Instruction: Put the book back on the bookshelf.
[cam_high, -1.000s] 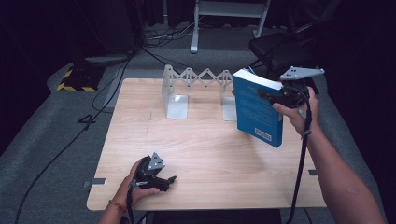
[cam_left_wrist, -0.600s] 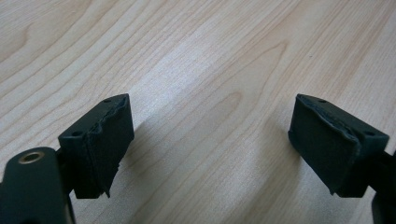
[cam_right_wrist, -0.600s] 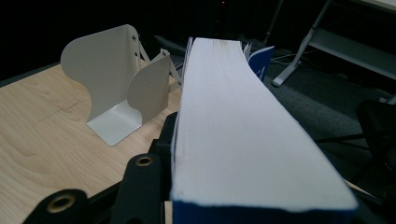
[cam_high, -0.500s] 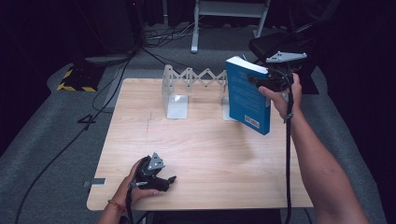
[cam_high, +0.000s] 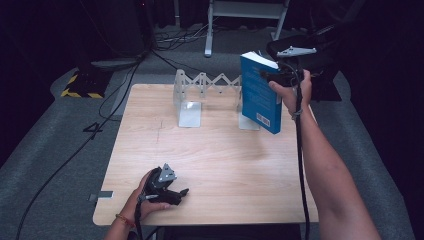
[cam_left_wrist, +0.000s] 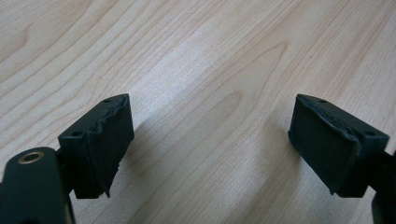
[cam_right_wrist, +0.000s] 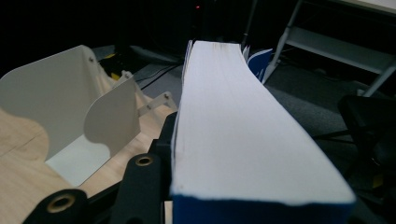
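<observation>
My right gripper (cam_high: 272, 76) is shut on a thick blue book (cam_high: 260, 95), held upright in the air over the right bookend (cam_high: 247, 121) of a white expandable book rack (cam_high: 210, 82). In the right gripper view the book's white page edge (cam_right_wrist: 233, 135) runs away from the camera, with the rack's white end plates (cam_right_wrist: 70, 107) to its left. My left gripper (cam_high: 180, 192) rests on the wooden table (cam_high: 220, 160) near the front left edge. Its jaws stand wide apart, open, over bare wood, with the black pads (cam_left_wrist: 100, 140) holding nothing.
The rack's left bookend (cam_high: 189, 112) stands at the back middle of the table. Cables (cam_high: 100, 125) trail over the grey floor to the left. A metal stand (cam_high: 240, 15) and a dark chair (cam_high: 320, 45) sit behind the table.
My right gripper has carried the book left and toward the rack, turning it more upright. The left gripper has stayed put.
</observation>
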